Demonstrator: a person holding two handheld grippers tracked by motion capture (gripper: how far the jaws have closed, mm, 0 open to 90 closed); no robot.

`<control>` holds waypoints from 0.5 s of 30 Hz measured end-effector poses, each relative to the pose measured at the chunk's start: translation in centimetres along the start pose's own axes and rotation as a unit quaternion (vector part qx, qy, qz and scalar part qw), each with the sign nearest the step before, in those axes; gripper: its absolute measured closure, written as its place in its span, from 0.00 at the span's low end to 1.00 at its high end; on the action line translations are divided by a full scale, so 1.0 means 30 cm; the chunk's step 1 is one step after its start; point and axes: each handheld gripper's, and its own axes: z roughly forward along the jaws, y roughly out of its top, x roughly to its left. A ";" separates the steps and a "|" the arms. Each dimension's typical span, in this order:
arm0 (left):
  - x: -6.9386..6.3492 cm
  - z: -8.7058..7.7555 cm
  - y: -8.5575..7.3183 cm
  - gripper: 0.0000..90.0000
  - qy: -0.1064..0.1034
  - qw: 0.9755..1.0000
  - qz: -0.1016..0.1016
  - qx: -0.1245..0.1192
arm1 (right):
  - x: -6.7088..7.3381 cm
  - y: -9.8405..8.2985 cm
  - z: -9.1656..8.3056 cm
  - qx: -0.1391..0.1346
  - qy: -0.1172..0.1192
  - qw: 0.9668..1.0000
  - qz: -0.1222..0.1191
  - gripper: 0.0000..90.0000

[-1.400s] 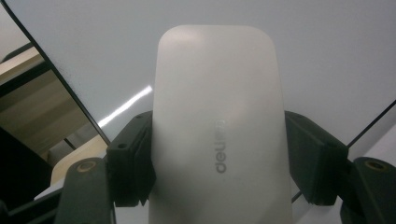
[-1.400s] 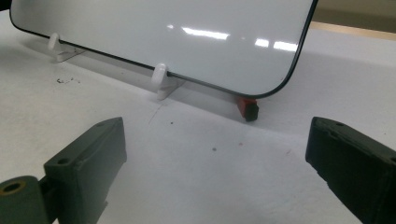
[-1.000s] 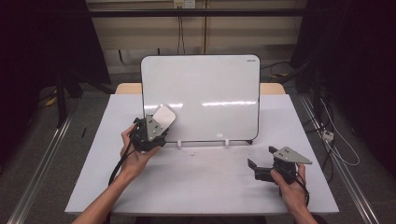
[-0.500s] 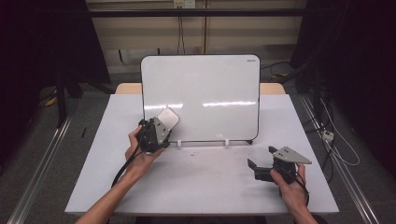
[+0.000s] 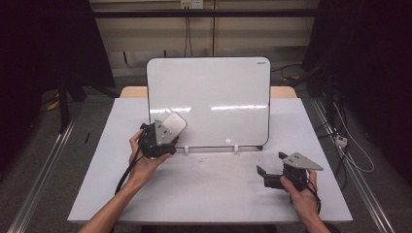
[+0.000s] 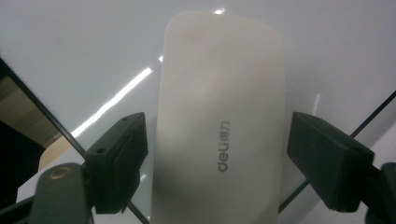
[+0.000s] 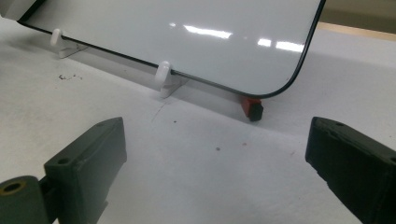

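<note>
My left gripper (image 6: 215, 154) has just been opening, pads clear of the eraser (image 6: 219, 116) resting on the whiteboard (image 5: 214, 92) at seven o'clock; I'd back straight away.

- The table (image 5: 209, 194) has a white, flat top, and a strip of light wood shows at its far edge.
- A whiteboard (image 5: 214, 92) stands on the table near the far edge, leaning back a little.
- The lower edge of the whiteboard sits in small white clips (image 7: 163, 74) which rest on the table.
- A small red and black thing (image 7: 252, 106) lies on the table under the board's rounded lower corner.
- A few dark specks (image 7: 67, 77) are on the white top in front of the clips.
</note>
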 end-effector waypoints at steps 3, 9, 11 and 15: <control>0.008 -0.010 0.003 0.14 -0.003 1.000 -0.020 -0.005 | 0.000 0.001 0.002 0.000 0.000 1.000 -0.003 0.06; 0.033 -0.044 0.003 0.08 -0.040 0.997 -0.059 0.002 | -0.001 0.001 0.003 0.000 0.000 1.000 0.000 0.06; 0.041 -0.057 0.000 0.09 -0.050 0.996 -0.076 0.005 | -0.001 0.001 0.003 0.001 0.000 1.000 0.000 0.06; 0.054 -0.081 -0.015 0.08 -0.059 0.991 -0.117 -0.009 | 0.001 0.002 0.004 0.000 0.001 1.000 0.001 0.06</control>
